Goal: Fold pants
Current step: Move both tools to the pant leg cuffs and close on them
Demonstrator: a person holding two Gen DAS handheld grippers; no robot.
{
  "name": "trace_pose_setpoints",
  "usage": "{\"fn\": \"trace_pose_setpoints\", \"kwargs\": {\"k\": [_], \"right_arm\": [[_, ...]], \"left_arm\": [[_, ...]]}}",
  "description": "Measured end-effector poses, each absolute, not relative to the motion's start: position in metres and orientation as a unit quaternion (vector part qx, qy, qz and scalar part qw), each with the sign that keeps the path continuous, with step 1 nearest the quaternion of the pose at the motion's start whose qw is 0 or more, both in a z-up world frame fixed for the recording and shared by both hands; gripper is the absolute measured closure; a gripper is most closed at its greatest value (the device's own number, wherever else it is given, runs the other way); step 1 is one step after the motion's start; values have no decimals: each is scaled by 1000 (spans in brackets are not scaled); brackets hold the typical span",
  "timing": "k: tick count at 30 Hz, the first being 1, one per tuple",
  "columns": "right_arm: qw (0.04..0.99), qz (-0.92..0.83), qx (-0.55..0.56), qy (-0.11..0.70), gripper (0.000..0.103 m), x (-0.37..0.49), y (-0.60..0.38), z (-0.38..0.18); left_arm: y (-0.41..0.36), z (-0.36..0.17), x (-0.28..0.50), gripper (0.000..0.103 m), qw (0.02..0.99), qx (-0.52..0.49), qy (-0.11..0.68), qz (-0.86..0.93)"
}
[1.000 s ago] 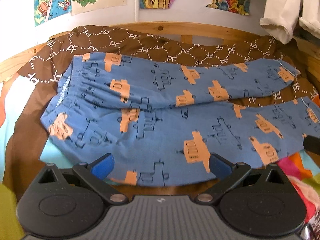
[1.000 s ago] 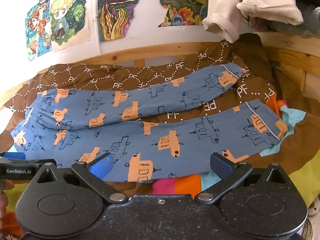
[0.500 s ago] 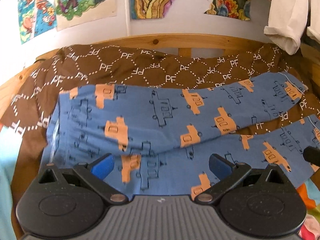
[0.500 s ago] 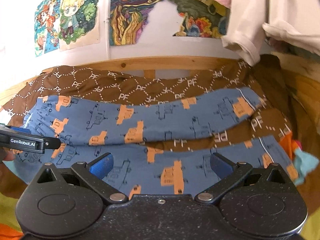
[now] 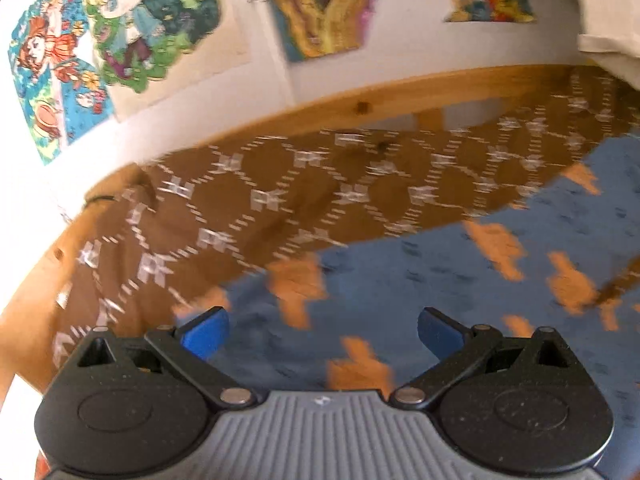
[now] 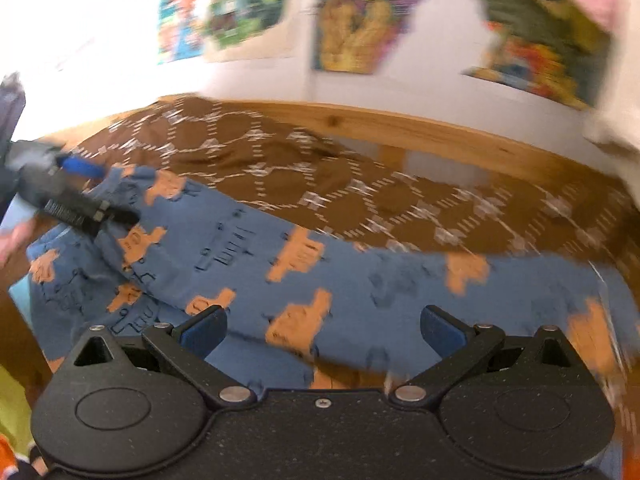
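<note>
Blue pants with orange vehicle prints [image 6: 360, 280] lie spread on a brown patterned blanket [image 6: 280, 168]. In the left wrist view the pants [image 5: 440, 288] fill the lower right. My left gripper [image 5: 322, 334] is open, low over the waistband corner of the pants. It also shows in the right wrist view [image 6: 86, 190] at the far left, by the waist end. My right gripper [image 6: 322, 330] is open and empty over the far pant leg. Both views are blurred by motion.
A wooden bed rail [image 5: 400, 96] runs along the back below a white wall with colourful posters [image 5: 140, 32]. Pale garments [image 6: 616, 128] hang at the right. Yellow-green bedding [image 6: 12, 400] shows at the lower left.
Both grippers have moved forward and down toward the far side of the pants. The left one now sits by the waist corner. Both stay open.
</note>
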State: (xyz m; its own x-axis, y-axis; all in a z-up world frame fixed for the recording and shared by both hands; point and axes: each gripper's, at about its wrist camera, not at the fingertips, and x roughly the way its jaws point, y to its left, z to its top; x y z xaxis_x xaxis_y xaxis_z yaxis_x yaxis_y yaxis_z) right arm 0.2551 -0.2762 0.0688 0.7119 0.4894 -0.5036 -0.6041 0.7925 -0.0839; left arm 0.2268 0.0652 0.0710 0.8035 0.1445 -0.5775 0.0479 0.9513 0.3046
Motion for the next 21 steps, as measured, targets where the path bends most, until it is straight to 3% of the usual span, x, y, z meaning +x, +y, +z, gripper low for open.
{"fn": "trace_pose_setpoints", "kwargs": {"k": [6,17,19,21], "right_arm": [[871,377,-203,242,1,340,-241,69],[824,425,-229,296,1,437,-208,65],[818,428,-231,306,5,447,-211,65],[818,424,-229,314,10,455,-215,67]], "left_arm": [[94,74,271,0,931,206,299,46],[71,62,300,0,904,289,314,-19],[66,60,306,0,902,288,320,-29],[65,60,311,9,900,279,333,-36]]}}
